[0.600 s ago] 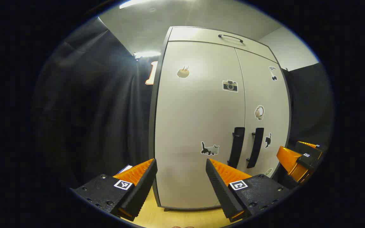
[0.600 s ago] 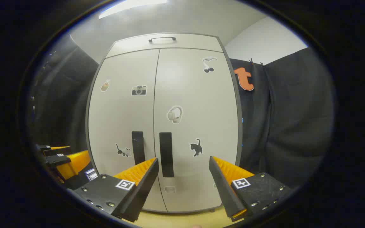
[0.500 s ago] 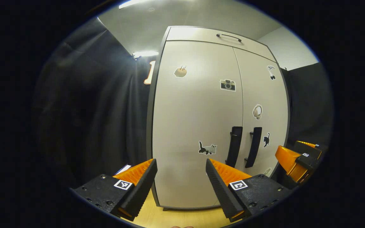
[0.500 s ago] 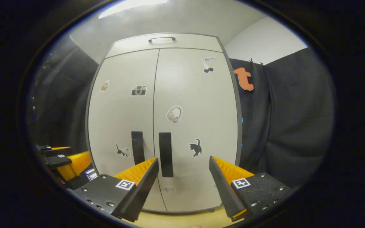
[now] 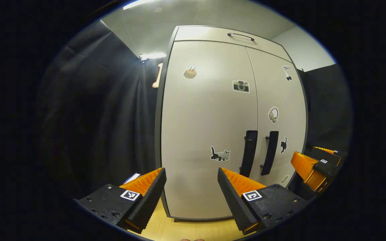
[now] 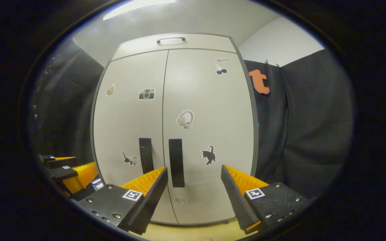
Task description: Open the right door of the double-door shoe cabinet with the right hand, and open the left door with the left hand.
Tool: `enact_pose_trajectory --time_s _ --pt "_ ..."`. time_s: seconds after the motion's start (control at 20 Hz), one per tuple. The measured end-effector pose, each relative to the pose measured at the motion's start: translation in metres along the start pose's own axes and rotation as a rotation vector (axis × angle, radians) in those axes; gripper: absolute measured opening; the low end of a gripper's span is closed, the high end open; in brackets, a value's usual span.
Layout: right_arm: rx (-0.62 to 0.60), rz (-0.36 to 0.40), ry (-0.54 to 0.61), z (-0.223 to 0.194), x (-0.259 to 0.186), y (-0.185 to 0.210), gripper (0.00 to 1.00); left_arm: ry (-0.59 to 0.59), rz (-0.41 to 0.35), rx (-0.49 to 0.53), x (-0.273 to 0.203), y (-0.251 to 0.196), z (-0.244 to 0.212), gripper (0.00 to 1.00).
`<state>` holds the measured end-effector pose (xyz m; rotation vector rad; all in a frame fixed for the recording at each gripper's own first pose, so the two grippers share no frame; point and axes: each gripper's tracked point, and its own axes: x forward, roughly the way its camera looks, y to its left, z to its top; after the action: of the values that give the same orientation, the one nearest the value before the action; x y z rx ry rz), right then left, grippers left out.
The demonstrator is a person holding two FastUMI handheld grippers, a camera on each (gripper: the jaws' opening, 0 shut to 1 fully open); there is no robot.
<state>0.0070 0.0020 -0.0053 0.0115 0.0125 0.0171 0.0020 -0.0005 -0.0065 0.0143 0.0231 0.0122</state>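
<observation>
While both doors are sitting closed, I am holding the left gripper (image 5: 191,185) and the right gripper (image 6: 194,184) spread wide and gripping nothing, short of the shoe cabinet (image 6: 174,134). It is standing upright ahead of both, its long axis running vertically and its front facing my tongs. On the right door (image 6: 209,134), the right handle (image 6: 176,163) is rising straight up just above and inside the right gripper's left finger. From the left gripper view, the left handle (image 5: 248,153) is standing above and to the right of the left gripper, on the left door (image 5: 209,134). Stickers are dotting both doors, and a top drawer handle (image 6: 171,39) is lying level above them. Nothing is blocking either handle.
</observation>
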Motion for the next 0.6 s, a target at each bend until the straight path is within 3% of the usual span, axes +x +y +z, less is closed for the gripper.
enact_pose_trajectory --time_s 0.6 --pt "-0.004 0.04 0.011 0.001 0.03 0.02 0.95 -0.001 -0.012 0.003 0.004 -0.006 0.0 0.95"
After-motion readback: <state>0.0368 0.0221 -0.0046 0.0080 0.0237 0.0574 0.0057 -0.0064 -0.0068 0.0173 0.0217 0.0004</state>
